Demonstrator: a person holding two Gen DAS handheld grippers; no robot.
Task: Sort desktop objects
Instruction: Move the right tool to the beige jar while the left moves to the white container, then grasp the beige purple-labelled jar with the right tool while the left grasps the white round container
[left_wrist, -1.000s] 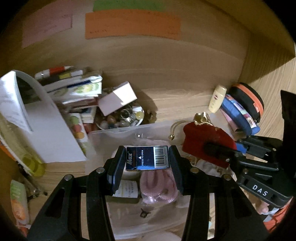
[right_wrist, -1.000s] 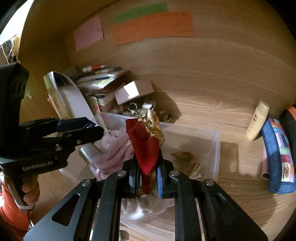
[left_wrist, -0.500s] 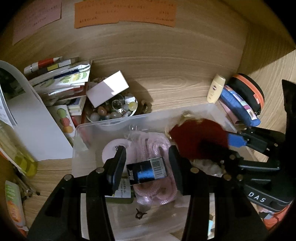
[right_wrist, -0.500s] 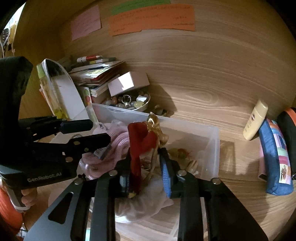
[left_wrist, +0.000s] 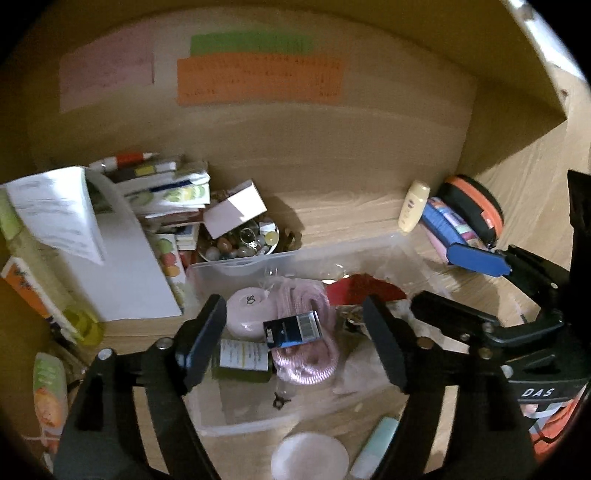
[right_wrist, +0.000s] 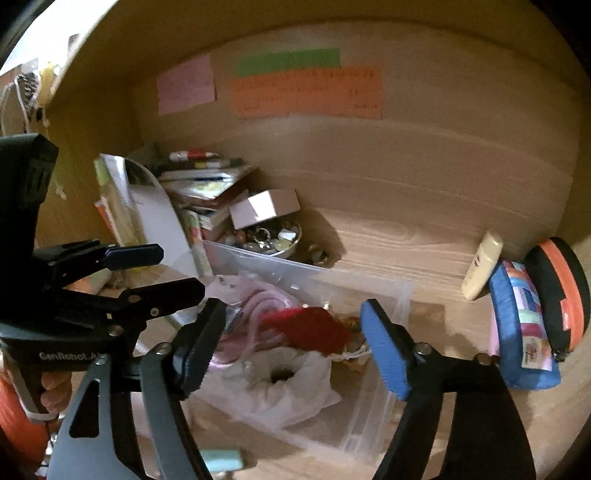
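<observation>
Over the clear plastic bin (left_wrist: 258, 260) on the table (left_wrist: 351, 218), both tools hang empty. Left hand-held gripper (left_wrist: 295, 341): jaws opening, nothing clamped; the blue staple box (left_wrist: 293, 328) lies in the bin on the pink cord (left_wrist: 314, 354). Right hand-held gripper (right_wrist: 291, 349): jaws opening too; the red pouch (right_wrist: 310, 328) lies in the bin beside the cord.

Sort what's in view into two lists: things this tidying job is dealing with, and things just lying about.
In the job:
clear bin
staple box
red pouch
pink cord

Lying about:
sticky notes
book pile
bead bowl
lotion tube
pencil cases
</observation>
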